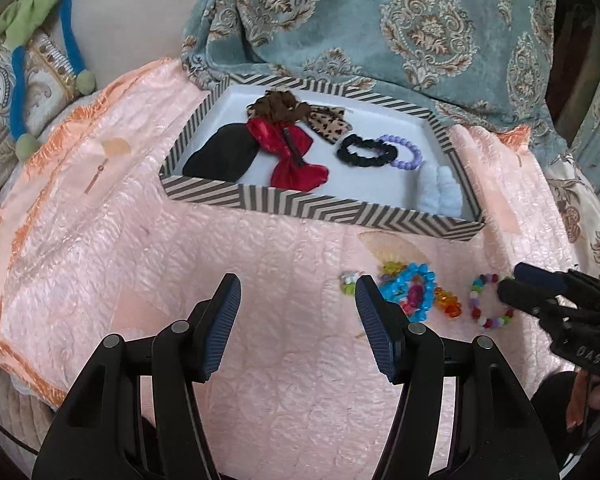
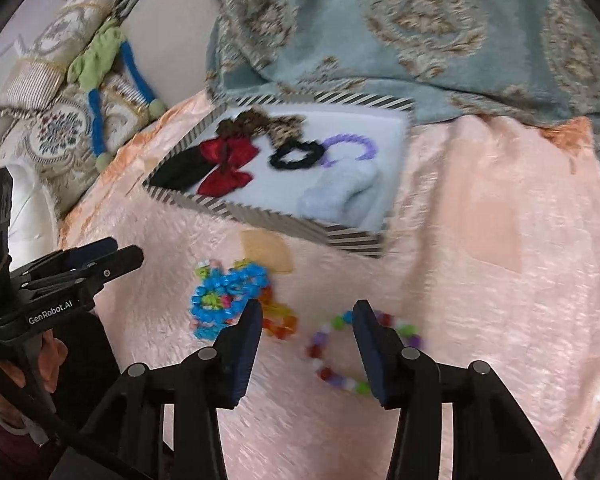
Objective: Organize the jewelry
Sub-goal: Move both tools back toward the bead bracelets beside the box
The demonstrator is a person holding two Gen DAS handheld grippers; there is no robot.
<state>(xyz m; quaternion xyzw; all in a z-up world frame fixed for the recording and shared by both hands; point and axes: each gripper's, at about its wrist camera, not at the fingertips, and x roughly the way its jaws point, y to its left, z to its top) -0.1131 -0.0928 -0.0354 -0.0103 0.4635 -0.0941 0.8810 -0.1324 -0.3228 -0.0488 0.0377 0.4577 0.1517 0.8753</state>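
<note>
The right gripper [image 2: 306,330] stands wide open above the pink quilt [image 2: 480,300], the multicolored bead bracelet [image 2: 342,380] lying between its fingers toward five o'clock. The left gripper [image 1: 298,306], also open, has the blue bead bracelet [image 1: 410,286] at three o'clock. The striped tray [image 1: 300,206] sits at twelve.

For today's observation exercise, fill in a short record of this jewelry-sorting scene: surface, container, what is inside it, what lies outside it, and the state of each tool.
surface: pink quilted cloth
container: striped tray
inside: red bow, black scrunchie, purple bead bracelet
outside: blue bead bracelet, multicolour bead bracelet
left tool: open, empty
right tool: open, over the multicolour bead bracelet
</note>
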